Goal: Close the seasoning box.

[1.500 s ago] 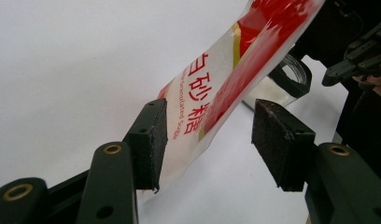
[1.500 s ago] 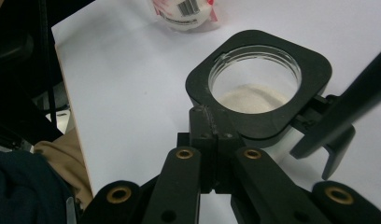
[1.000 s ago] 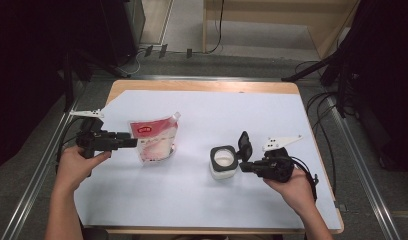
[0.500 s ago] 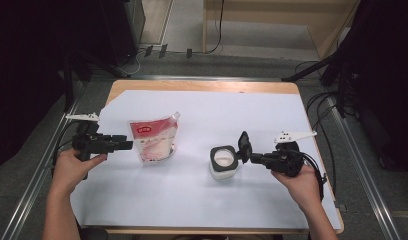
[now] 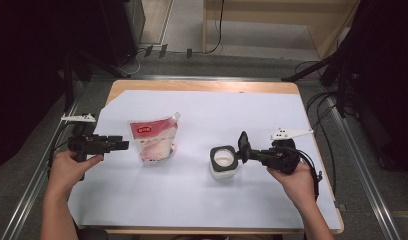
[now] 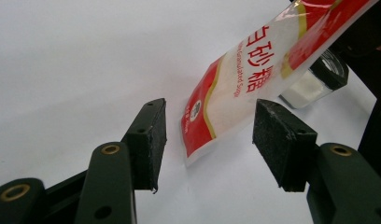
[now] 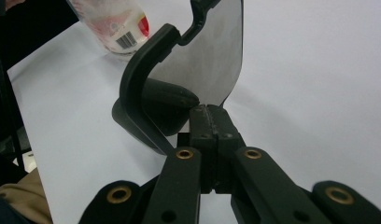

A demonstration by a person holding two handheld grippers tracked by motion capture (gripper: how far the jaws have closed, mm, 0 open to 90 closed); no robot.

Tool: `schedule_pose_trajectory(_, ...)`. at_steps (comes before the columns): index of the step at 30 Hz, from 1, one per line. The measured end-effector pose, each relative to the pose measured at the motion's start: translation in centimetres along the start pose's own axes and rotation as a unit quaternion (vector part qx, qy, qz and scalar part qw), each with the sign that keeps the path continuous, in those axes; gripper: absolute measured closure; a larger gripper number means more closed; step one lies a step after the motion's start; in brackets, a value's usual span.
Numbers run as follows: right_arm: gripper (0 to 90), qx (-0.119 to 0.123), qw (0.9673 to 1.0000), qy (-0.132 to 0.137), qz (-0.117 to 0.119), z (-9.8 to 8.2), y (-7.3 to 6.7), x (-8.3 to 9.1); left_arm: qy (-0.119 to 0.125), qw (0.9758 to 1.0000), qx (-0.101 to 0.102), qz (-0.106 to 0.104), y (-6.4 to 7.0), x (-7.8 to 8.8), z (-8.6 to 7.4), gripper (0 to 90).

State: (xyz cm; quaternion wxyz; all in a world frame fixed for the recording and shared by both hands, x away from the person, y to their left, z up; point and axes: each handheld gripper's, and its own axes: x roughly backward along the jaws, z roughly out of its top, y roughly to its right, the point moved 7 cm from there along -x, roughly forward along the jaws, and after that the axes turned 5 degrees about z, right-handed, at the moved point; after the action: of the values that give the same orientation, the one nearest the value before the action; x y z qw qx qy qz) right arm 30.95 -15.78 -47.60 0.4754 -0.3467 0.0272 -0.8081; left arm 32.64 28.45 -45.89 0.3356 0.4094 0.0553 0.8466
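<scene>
Two grippers: yours, one per hand.
Left gripper: jaws apart, released, near the table's left edge, pointing at the sugar pouch.
Right gripper: clenched on the black lid, beside the open jar.
Jar: toward the table's front edge.

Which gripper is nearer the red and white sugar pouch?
Left. The left gripper sits just beside the sugar pouch, jaws open toward it. The right gripper is across the table, clamping the jar lid.

White-covered wooden table, black cables on grey floor
</scene>
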Motion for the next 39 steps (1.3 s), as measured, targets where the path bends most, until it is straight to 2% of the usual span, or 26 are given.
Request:
schedule_pose_trajectory(2, 90.0, -0.002, 1.0000, -0.006, 0.002, -0.1, 0.0, -0.2, 0.001, 1.0000, 0.002, 0.002, -0.1, -0.2, 0.0, 45.7)
schedule_pose_trajectory(3, 90.0, 0.004, 1.0000, -0.009, 0.001, -0.1, -0.1, -0.4, 0.002, 1.0000, 0.003, 0.005, -0.2, -0.4, 0.0, 45.5)
schedule_pose_trajectory(11, 90.0, 0.014, 0.9999, -0.007, 0.007, 0.2, -0.8, -1.1, 0.002, 0.9999, 0.006, 0.008, -0.3, -0.7, 0.0, 45.2)
schedule_pose_trajectory(15, 90.0, 0.001, 0.9999, 0.002, 0.016, 0.3, -0.6, -1.3, 0.001, 0.9999, 0.005, 0.009, -0.4, -0.8, 0.0, 45.3)
schedule_pose_trajectory(20, 90.0, 0.001, 0.9997, 0.005, 0.022, 0.5, -0.9, -1.6, 0.000, 0.9999, 0.011, 0.005, -0.4, -0.8, 0.0, 45.1)
schedule_pose_trajectory(31, 90.0, 0.013, 0.9992, -0.016, 0.035, 0.2, -1.8, -3.2, -0.002, 0.9999, 0.014, 0.001, -0.3, -1.0, 0.1, 44.7)
schedule_pose_trajectory(36, 87.9, 0.013, 0.9990, -0.015, 0.039, 0.2, -1.7, -3.2, 0.001, 0.9999, 0.015, 0.002, -0.3, -1.0, 0.1, 44.7)
schedule_pose_trajectory(39, 86.2, 0.016, 0.9992, -0.017, 0.034, 0.3, -1.5, -2.8, 0.001, 0.9999, 0.013, 0.000, -0.3, -1.0, 0.2, 44.7)
